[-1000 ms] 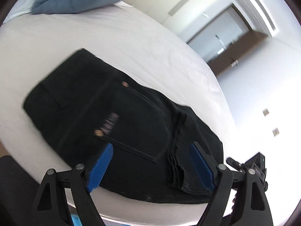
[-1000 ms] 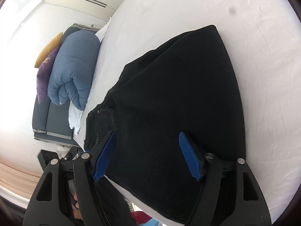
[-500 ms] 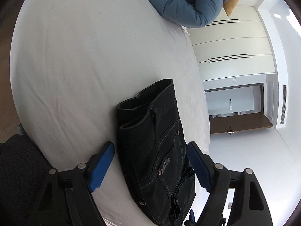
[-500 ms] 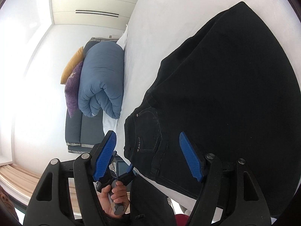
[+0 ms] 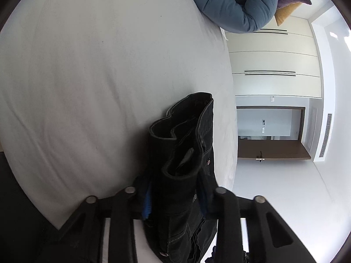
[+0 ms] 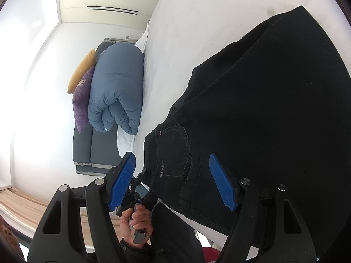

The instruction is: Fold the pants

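The black pants [image 6: 263, 100] lie folded on the white bed [image 6: 197, 22], waist end at the near edge. In the left wrist view my left gripper [image 5: 175, 201] is shut on the waistband of the pants [image 5: 182, 153], which bunches up between the blue pads. In the right wrist view my right gripper [image 6: 173, 182] is open and empty, held above the back pocket. The left gripper [image 6: 142, 188] shows there too, at the pants' waist corner, held by a hand.
A rolled blue duvet [image 6: 116, 92] with purple and yellow cushions [image 6: 82, 92] lies at the bed's far end; it also shows in the left wrist view [image 5: 237, 2]. A grey sofa [image 6: 87, 149] stands beside the bed. White wardrobes and a doorway [image 5: 269, 127] are behind.
My left gripper has closed onto the waistband of the pants at the bed's edge. My right gripper has stayed open and shifted slightly over the pocket.
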The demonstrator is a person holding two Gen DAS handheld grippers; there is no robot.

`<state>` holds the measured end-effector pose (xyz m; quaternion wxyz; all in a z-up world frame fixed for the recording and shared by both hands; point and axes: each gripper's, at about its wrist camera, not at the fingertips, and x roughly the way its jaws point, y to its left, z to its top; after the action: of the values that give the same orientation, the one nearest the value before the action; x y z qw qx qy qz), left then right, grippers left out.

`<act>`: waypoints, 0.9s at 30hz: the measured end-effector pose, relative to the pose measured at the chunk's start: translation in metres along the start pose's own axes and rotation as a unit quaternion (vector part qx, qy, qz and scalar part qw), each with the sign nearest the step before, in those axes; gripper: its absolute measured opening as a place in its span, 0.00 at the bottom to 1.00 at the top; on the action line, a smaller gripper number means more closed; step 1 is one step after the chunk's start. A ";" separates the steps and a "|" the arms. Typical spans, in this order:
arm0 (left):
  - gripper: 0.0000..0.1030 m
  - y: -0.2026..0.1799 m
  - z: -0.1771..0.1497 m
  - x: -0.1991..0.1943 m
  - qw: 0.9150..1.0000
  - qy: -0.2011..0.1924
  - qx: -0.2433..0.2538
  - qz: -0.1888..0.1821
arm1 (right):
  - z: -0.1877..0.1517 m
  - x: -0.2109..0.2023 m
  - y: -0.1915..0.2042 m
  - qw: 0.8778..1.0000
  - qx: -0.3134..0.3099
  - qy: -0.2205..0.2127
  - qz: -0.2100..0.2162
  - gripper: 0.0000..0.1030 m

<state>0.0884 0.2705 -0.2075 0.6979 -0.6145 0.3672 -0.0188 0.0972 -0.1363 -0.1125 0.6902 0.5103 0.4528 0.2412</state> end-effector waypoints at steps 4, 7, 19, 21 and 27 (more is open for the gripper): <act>0.20 -0.002 -0.001 -0.002 1.000 -0.002 0.005 0.003 | 0.012 0.007 0.009 1.000 -0.008 0.007 0.000 0.68; 0.18 -0.005 -0.003 -0.003 1.000 -0.004 0.006 0.000 | 0.022 0.026 0.001 0.999 0.016 0.040 -0.008 0.68; 0.16 -0.040 -0.010 -0.011 0.997 -0.012 0.079 0.014 | 0.025 0.063 0.012 0.993 -0.014 0.093 -0.077 0.68; 0.16 -0.047 -0.013 -0.011 0.995 -0.013 0.092 0.017 | 0.029 0.073 0.026 0.992 -0.031 0.100 -0.067 0.68; 0.16 -0.068 -0.021 -0.016 0.991 -0.012 0.135 0.020 | 0.049 0.111 0.014 0.989 -0.011 0.126 -0.077 0.67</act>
<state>0.0942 0.2439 -0.1395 0.7790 -0.5077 0.3649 -0.0465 0.1943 -0.0674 -0.1383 0.6493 0.4321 0.5715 0.2552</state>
